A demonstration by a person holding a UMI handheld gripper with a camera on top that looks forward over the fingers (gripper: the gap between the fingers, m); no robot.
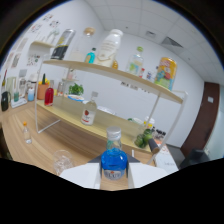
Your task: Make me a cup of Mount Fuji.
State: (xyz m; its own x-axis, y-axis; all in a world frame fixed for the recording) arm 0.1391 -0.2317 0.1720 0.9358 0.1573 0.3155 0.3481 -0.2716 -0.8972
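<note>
Hand-held gripper (114, 176) at bottom of view, two pale fingers (80, 176) either side of blue bottle (114, 161). Fingers right against bottle's sides, apparently grasping it; contact line partly hidden by dark lower edge, so grip not fully verifiable. Blue bottle upright, clear with blue liquid, grey cap on top, small label low on body. Held above wooden surface (45, 145), just in front of shelf unit.

Clear glass (63, 160) standing on surface, just ahead of left finger, beside the bottle. Small clear bottle with orange cap (26, 133) further off on surface, well apart from the gripper.

Two-tier wooden shelf (105, 119) beyond fingers. Lower tier: clear bottle with red label (89, 111) upright near middle, red bottle (49, 95) toward far end, small green plant (76, 89) between them, green items (145, 137) at near end, too blurred to name. Upper tier: large white bottle (108, 47) tilted, teal bottle (90, 55) just beside it, clear bottle with green cap (135, 62), yellow-orange pack (165, 73) further along.

Dark brown door (204, 118) beyond shelf's near end. White wall and ceiling panels behind everything.
</note>
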